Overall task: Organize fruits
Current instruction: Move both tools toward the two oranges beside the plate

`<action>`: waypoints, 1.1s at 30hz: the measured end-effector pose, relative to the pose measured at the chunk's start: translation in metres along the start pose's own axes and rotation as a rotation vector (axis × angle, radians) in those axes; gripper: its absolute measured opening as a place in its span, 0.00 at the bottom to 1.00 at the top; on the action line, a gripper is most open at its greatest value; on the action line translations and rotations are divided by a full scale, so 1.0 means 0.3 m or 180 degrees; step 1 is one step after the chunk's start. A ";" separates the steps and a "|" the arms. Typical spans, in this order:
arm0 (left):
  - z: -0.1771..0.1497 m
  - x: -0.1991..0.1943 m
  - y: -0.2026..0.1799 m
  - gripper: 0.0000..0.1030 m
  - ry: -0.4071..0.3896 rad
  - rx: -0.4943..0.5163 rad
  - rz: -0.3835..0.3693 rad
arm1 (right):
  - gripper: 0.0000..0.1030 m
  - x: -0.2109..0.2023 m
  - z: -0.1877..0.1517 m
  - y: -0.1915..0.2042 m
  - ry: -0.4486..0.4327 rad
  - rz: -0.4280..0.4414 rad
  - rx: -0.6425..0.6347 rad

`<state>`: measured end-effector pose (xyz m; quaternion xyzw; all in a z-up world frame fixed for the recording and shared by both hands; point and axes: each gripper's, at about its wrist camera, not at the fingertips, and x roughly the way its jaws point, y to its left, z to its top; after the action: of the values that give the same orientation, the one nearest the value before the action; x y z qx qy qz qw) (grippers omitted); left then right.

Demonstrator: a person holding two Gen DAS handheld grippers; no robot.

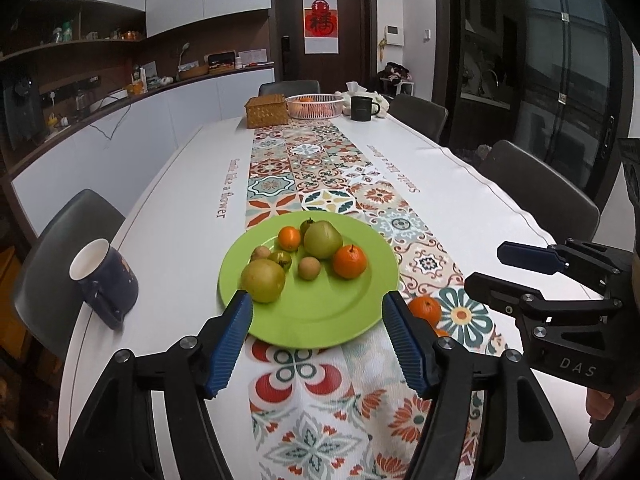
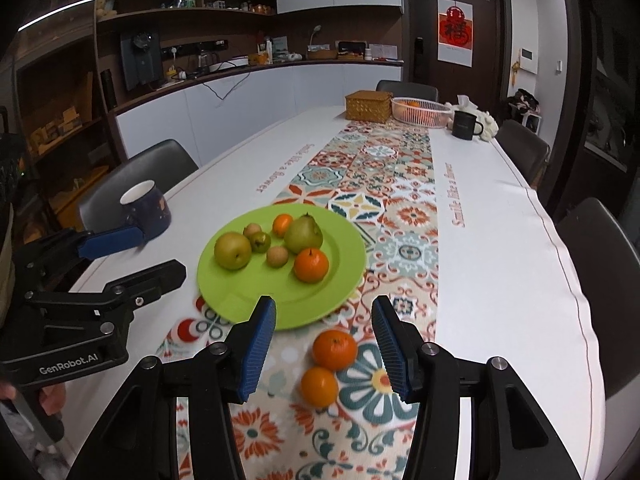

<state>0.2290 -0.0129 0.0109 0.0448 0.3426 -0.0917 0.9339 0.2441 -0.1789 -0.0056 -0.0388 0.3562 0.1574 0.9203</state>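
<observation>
A green plate point(image 1: 320, 320) point(image 2: 240, 304) lies on the patterned table runner and carries several fruits: two green pears point(image 1: 322, 239) point(image 1: 263, 281), two oranges point(image 1: 349, 262) point(image 1: 289, 238) and small brown and green fruits. Two more oranges point(image 2: 334, 349) point(image 2: 319, 386) lie on the runner just right of the plate. My left gripper point(image 1: 318, 340) is open over the plate's near rim, nothing between its fingers. My right gripper point(image 2: 325, 350) is open, its fingers standing either side of the two loose oranges without pressing them.
A dark blue mug point(image 1: 105, 282) point(image 2: 146, 210) stands left of the plate near the table edge. At the far end are a wicker box point(image 1: 267, 111), a white basket point(image 1: 315, 105) holding oranges and a black mug point(image 1: 363, 108). Chairs line both sides.
</observation>
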 end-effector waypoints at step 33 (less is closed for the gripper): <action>-0.194 0.173 -0.027 0.70 0.0681 0.0077 0.0057 | 0.49 0.207 -0.193 0.005 0.0806 0.0047 0.0066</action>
<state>0.2293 -0.0195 -0.0671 0.0687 0.4388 -0.0822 0.8922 0.2497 -0.1717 -0.0899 -0.0462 0.4714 0.1544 0.8671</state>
